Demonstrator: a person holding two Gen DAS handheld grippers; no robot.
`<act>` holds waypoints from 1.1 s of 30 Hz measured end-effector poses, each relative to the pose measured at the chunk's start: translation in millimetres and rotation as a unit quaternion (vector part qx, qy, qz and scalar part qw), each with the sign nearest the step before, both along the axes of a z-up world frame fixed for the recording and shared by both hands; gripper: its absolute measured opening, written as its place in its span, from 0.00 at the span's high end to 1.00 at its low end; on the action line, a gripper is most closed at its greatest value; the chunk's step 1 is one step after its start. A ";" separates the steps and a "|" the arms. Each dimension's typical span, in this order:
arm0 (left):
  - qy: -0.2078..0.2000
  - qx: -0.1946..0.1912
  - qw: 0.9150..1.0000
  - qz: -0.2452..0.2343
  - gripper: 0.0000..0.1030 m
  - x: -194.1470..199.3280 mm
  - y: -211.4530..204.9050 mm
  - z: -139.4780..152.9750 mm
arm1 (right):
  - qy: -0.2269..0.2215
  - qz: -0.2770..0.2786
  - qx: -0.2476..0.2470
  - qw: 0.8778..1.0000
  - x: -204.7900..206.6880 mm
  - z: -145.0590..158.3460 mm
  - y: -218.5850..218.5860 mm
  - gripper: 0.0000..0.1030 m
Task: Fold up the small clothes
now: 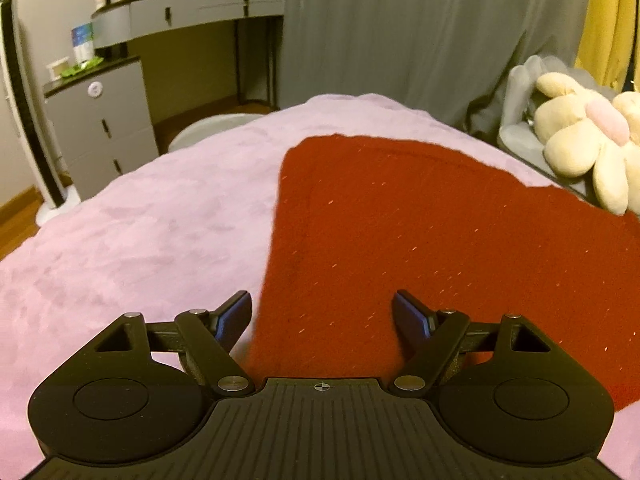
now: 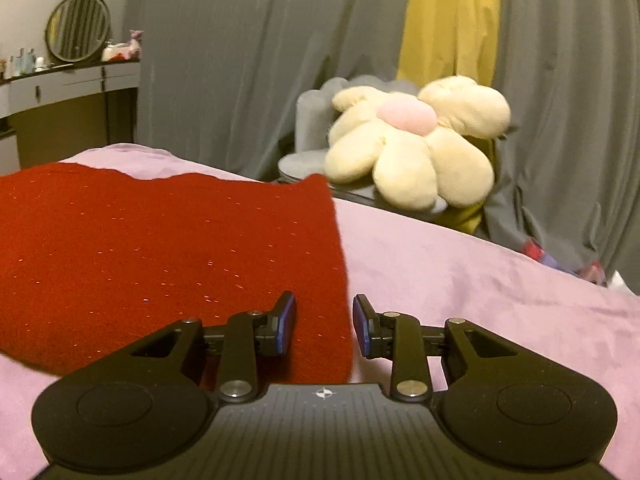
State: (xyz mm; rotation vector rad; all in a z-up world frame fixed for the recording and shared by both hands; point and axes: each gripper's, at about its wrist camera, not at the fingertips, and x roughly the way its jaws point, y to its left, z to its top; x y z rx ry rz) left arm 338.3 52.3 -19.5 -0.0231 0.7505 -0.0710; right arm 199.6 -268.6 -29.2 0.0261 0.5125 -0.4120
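Note:
A dark red knit garment (image 1: 440,232) with small glinting flecks lies spread flat on a lilac plush blanket (image 1: 140,240). My left gripper (image 1: 322,296) hovers over the garment's near left edge, its jaws wide apart; the cloth edge runs under the gap and neither pad touches it. In the right wrist view the same garment (image 2: 160,248) fills the left half. My right gripper (image 2: 324,298) stands over its near right edge with a narrow gap between the blue pads. The edge passes below that gap and nothing is pinched.
A cream flower-shaped plush (image 2: 412,140) rests on a grey chair beyond the bed's far right side. Grey curtains (image 2: 240,60) and a yellow one hang behind. A grey drawer cabinet (image 1: 100,128), a vanity desk (image 1: 192,12) and a round stool (image 1: 208,128) stand at the left.

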 end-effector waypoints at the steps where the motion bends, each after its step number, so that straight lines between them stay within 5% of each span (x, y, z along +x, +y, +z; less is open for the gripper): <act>1: 0.004 0.002 1.000 0.006 0.19 -0.6 3.2 -0.9 | 0.006 -0.008 -0.005 1.000 0.5 0.0 -0.2 0.72; 8: 0.019 -0.024 0.998 0.047 0.17 -18.9 46.6 -1.1 | 0.038 -0.098 -0.021 0.994 -14.1 0.2 -13.2 0.72; 11: 0.037 -0.097 0.994 0.034 0.18 -35.9 67.3 -5.3 | 0.013 -0.077 0.002 0.997 -22.9 8.1 -5.7 0.72; 14: 0.075 -0.210 0.975 0.003 0.19 -47.6 79.1 -15.2 | -0.013 -0.029 0.003 0.999 -23.1 15.9 18.3 0.72; 17: 0.102 -0.277 0.955 -0.019 0.22 -45.7 77.0 -25.4 | -0.033 0.033 0.004 0.999 -18.7 19.2 48.3 0.72; 21: 0.107 -0.307 0.946 0.000 0.27 -31.0 72.3 -34.6 | -0.033 0.104 0.014 0.994 -7.7 14.2 84.1 0.72; 28: 0.119 -0.387 0.913 0.044 0.43 -15.6 91.1 -49.6 | -0.037 0.179 0.006 0.983 15.7 2.9 136.5 0.88; 33: 0.112 -0.404 0.907 0.033 0.38 -16.9 97.1 -55.6 | 0.007 0.178 -0.025 0.984 36.1 -23.9 153.6 0.89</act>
